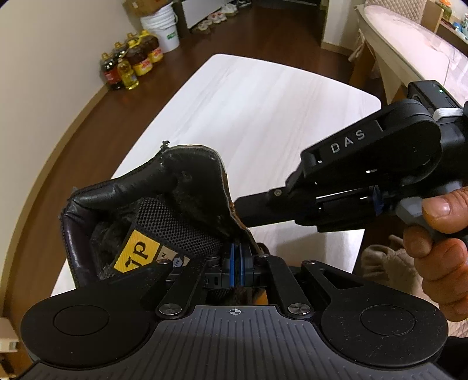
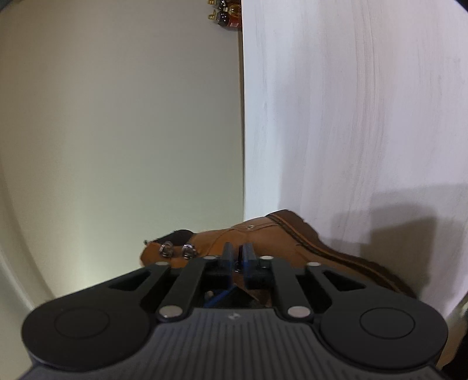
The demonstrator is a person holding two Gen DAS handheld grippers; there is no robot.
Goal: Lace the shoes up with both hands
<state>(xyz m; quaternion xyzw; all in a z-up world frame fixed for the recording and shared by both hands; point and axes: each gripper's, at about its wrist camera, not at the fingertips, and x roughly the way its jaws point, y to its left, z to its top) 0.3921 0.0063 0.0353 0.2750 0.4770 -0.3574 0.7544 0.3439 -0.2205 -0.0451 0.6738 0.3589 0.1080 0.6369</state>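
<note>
A brown leather boot (image 2: 263, 236) with a dark fleece lining lies on the white table (image 1: 263, 96). In the left wrist view I look into its open collar and tongue (image 1: 175, 204), with a yellow label (image 1: 137, 251) inside. My left gripper (image 1: 238, 257) is shut on the edge of the boot's upper. My right gripper (image 2: 237, 257) is shut on a thin blue lace (image 2: 222, 295), close against the boot's side. Two metal lace hooks (image 2: 177, 250) show left of it. The right gripper's body (image 1: 365, 175) reaches behind the boot from the right.
Oil bottles (image 1: 131, 64) and a white bucket (image 1: 162, 27) stand on the wooden floor by the wall. A pink padded bench (image 1: 415, 43) is at the far right. A hand (image 1: 438, 233) holds the right gripper's handle.
</note>
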